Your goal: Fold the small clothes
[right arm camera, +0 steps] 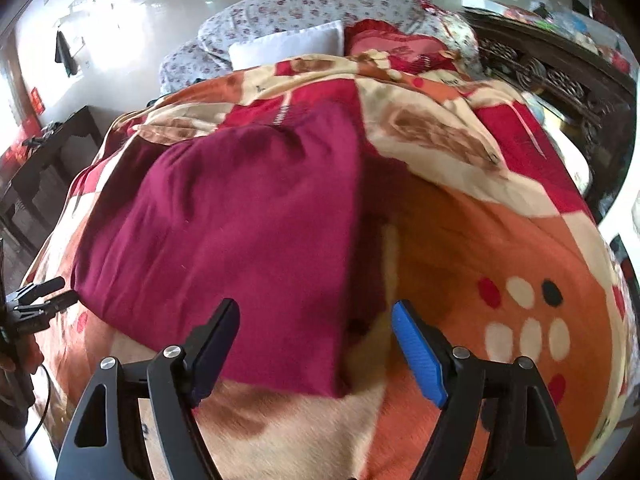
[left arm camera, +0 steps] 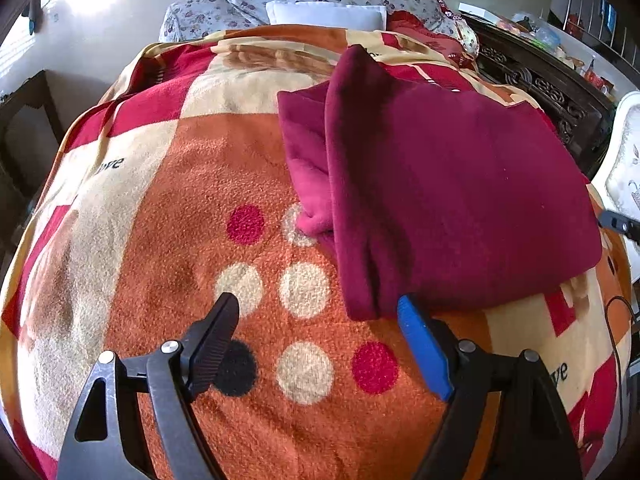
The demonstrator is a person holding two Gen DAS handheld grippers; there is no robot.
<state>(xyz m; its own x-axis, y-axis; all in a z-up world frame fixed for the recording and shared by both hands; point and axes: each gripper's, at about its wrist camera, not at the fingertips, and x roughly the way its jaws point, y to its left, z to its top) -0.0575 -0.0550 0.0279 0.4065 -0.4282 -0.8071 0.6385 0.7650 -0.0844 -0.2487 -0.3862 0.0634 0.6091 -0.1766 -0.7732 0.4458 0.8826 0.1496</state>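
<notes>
Both wrist views look forward, low over the bed (left arm camera: 168, 208). Shared: maroon garment (left arm camera: 460, 200), right of frame in the left view, left-centre in the right.

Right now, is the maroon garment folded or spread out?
Folded. The garment lies in layers on the blanket, with a doubled edge on its left side.

From your left hand-held gripper (left arm camera: 318, 312), open blanket (left arm camera: 168, 240) runs from 9 through 12 o'clock with nothing lying on it; its jaws stand wide apart. The folded maroon garment (left arm camera: 440, 200) fills 12 to 3 o'clock, its near corner just beside the blue finger (left arm camera: 424, 352). From your right hand-held gripper (right arm camera: 316, 316), the garment (right arm camera: 240, 220) blocks 9 to 12 o'clock, while bare blanket (right arm camera: 480, 240) lies open toward 1 to 3. Pillows (left arm camera: 326, 14) and a carved dark headboard (left arm camera: 540, 84) close the far end.
</notes>
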